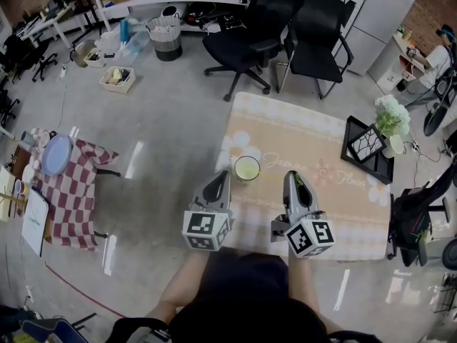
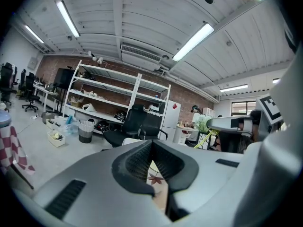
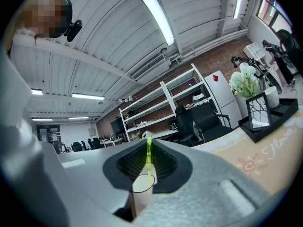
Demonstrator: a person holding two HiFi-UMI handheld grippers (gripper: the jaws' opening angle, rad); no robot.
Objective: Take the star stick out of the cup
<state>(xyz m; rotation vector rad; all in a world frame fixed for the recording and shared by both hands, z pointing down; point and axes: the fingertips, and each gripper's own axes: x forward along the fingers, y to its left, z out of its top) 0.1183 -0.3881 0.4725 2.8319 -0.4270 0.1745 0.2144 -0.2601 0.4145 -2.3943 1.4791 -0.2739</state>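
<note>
Cup (image 1: 247,168) stands upright on the flowered cloth of the table (image 1: 321,138), near the edge closest to the person and between the two grippers. Right gripper (image 3: 148,149) points about level at the cup from its right. Its jaws are drawn almost together, and the thin green stick (image 3: 148,167) is pinched between the ribbed pads close to their tips. In the right gripper view the stick's long axis runs straight up the slot between the jaws. Its lower end dips into the cup's mouth just below the pads and its upper end is level with the pad tips. So the stick is still in the cup, leaning out towards the right gripper. The star end cannot be made out. In the head view the stick is only a faint pale line between cup rim and right jaw tips. Left gripper (image 1: 223,176) sits just beside the cup on its left, with no contact that can be seen. Its pads meet at the tips and hold nothing; only cloth shows through the hollow behind them. Judgement: the right gripper owns the move, drawing the stick up and back along its own length to clear the rim. A sideways drag could tip the light cup, and the left gripper is placed to steady it.
</note>
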